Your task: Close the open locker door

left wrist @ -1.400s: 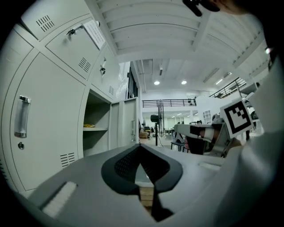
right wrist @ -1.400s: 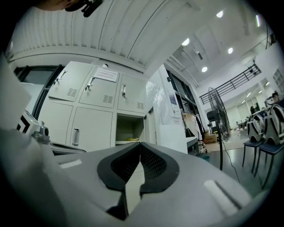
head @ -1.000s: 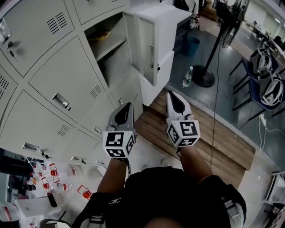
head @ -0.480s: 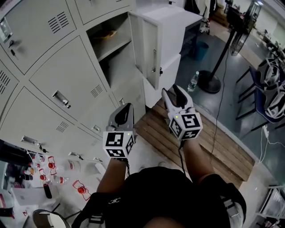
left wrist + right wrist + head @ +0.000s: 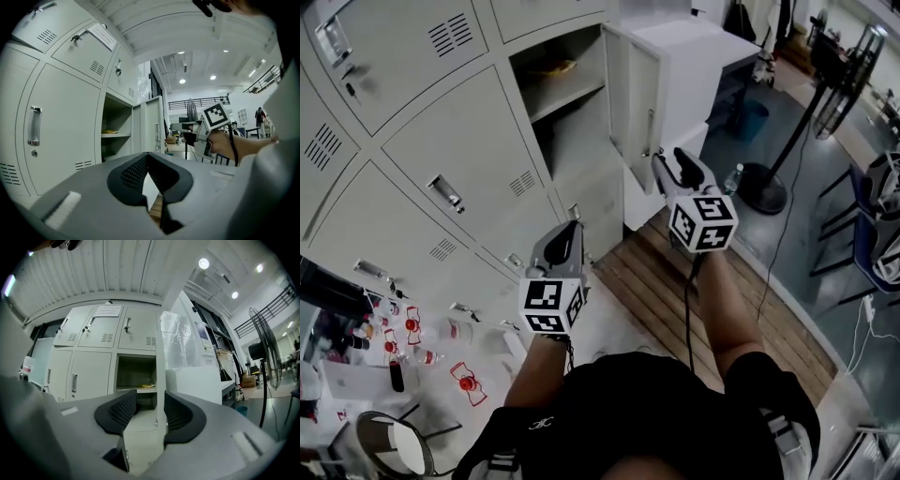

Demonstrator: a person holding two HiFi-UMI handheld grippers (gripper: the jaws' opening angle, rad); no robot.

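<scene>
The open locker door (image 5: 633,94) stands out from the bank of grey lockers, its free edge and latch (image 5: 651,131) turned toward me. In the right gripper view the door's edge (image 5: 160,380) shows straight ahead through the gap between the jaws. My right gripper (image 5: 673,163) is held up just short of that edge, its jaws opening, wide apart and pressing on nothing. The bared compartment (image 5: 567,103) has a shelf with a yellow item (image 5: 555,67). My left gripper (image 5: 566,238) hangs lower, in front of the closed lockers, shut and empty (image 5: 147,159).
A white cabinet (image 5: 703,56) stands right behind the open door. A wooden pallet (image 5: 675,281) lies on the floor below. A standing fan (image 5: 825,103), a water bottle (image 5: 733,178), a blue bin (image 5: 752,120) and chairs (image 5: 881,225) are at the right. Small bottles (image 5: 412,347) litter the floor at the left.
My right gripper has risen and moved forward toward the door's edge, and its jaws have gone from shut to wide apart. The left gripper has stayed where it was.
</scene>
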